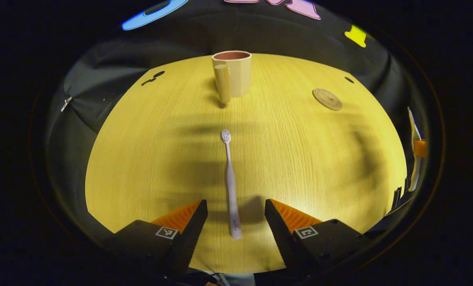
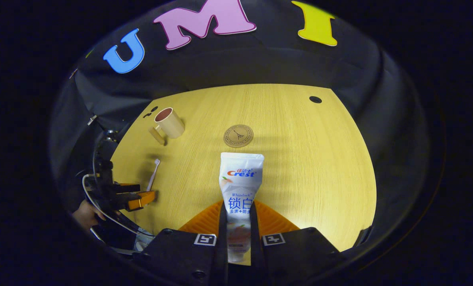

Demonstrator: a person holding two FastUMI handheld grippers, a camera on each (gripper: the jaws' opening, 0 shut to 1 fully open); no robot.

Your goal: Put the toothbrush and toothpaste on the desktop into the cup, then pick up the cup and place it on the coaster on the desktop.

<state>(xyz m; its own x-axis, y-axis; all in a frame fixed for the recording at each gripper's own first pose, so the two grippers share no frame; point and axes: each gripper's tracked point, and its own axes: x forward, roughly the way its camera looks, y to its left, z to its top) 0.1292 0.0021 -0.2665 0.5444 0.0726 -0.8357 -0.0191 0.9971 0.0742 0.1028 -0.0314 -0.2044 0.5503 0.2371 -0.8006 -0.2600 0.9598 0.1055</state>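
Note:
A white toothbrush (image 1: 230,186) lies on the yellow wooden desktop (image 1: 300,159), bristles pointing away. My left gripper (image 1: 235,212) is open, one finger on each side of the brush's handle end. Farther back stands a beige cup (image 1: 236,73) with a thick handle, and to its right lies a round brown coaster (image 1: 327,99). In the right gripper view my right gripper (image 2: 236,216) is shut on a white toothpaste tube (image 2: 240,186), held above the desktop (image 2: 320,178). Beyond it lie the coaster (image 2: 238,136), the cup (image 2: 169,123) and the toothbrush (image 2: 154,174), with the left gripper (image 2: 135,196) at the far left.
Black cloth walls surround the desktop on all sides. A small dark hole (image 2: 315,99) sits near the desktop's far right corner. A hand (image 2: 86,214) holds the left gripper at the left edge of the right gripper view. A white and orange object (image 1: 416,153) shows at the right edge.

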